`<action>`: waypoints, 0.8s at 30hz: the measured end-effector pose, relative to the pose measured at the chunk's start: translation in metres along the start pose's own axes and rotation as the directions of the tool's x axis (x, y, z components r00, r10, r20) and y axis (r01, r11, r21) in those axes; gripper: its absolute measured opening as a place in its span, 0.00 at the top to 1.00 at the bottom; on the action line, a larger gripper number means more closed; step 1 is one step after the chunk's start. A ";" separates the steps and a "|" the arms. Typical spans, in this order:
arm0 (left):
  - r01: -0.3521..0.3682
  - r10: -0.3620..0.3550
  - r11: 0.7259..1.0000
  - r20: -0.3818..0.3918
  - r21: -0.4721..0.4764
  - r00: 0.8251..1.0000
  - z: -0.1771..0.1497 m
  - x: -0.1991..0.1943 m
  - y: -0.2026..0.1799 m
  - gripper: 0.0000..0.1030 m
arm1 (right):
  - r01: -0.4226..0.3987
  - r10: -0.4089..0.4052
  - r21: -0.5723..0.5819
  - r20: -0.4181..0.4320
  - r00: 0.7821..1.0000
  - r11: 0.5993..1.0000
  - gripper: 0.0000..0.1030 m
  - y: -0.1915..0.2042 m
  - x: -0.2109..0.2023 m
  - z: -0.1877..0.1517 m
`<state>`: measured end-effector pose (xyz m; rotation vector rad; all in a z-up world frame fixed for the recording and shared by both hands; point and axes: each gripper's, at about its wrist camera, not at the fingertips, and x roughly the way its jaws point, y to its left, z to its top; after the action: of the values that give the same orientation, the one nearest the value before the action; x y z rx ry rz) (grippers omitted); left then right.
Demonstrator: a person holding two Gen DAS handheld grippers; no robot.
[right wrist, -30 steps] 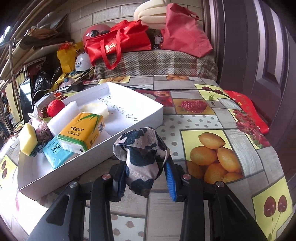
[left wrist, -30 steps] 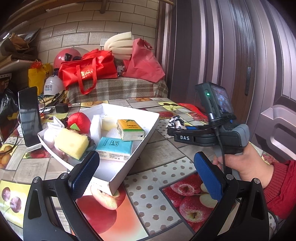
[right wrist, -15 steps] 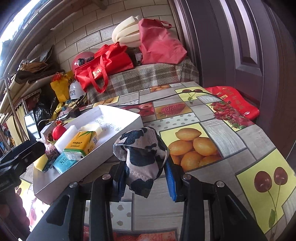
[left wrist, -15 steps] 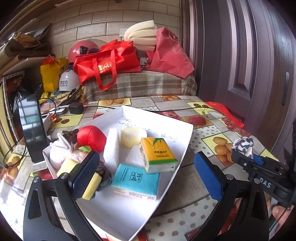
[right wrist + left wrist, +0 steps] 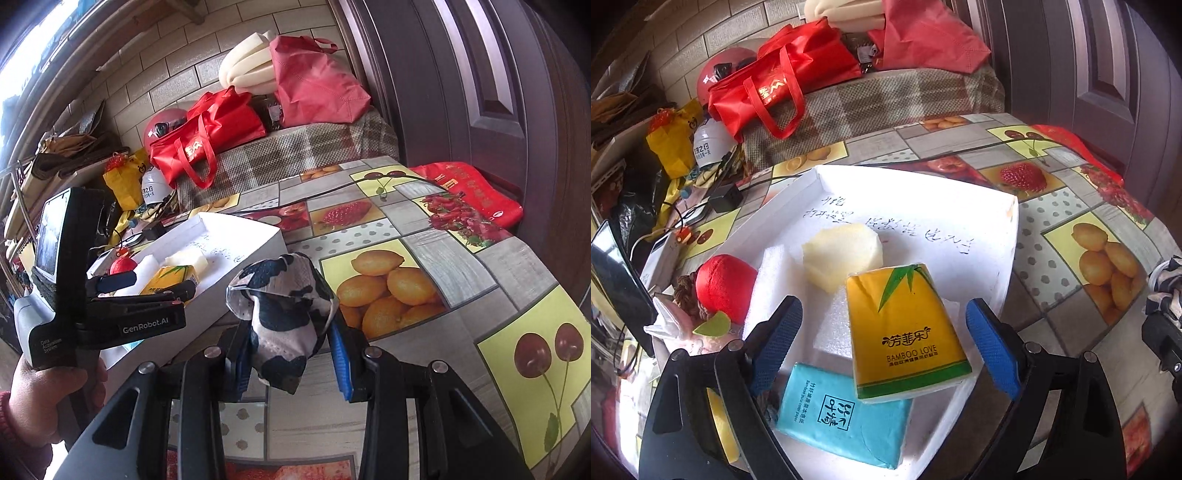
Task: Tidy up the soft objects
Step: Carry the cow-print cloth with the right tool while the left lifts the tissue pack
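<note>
Left gripper (image 5: 882, 350) (jaws just narrowing, unclenched) should centre on yellow pack (image 5: 905, 332) at twelve o'clock; right gripper (image 5: 291, 354) clamps cloth (image 5: 282, 314).

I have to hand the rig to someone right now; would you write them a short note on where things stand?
Right gripper: shut on the black-and-white cloth, held above the table beside the white box.
Left gripper: open, its jaws have just been closing, with the yellow tissue pack between the pads, not yet pressed.
In the box: yellow tissue pack leaning on the blue tissue pack, pale sponge, white foam piece, red soft ball.
Done: those items are in the box.
Left: the cloth is not in the box yet; probably it goes there next.
</note>
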<state>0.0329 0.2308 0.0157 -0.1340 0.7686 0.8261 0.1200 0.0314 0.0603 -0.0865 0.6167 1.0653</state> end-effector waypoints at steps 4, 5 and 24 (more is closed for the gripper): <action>-0.004 0.004 1.000 -0.029 0.011 1.000 0.000 0.004 -0.003 0.25 | 0.007 -0.007 0.002 0.000 1.000 1.000 0.64 -0.001 0.000 0.000; -0.001 0.002 1.000 -0.040 0.006 0.999 0.001 0.005 -0.002 0.31 | 0.009 -0.009 0.004 0.000 1.000 1.000 0.64 -0.002 0.000 0.000; 0.103 -0.090 0.995 0.382 -0.013 0.920 -0.071 -0.105 0.026 0.52 | 0.065 -0.060 -0.047 0.109 0.992 0.997 0.64 0.013 -0.020 -0.004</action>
<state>-0.0708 0.1565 0.0388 -0.0370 0.3778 0.7412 0.1002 0.0207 0.0702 -0.0910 0.4875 1.0179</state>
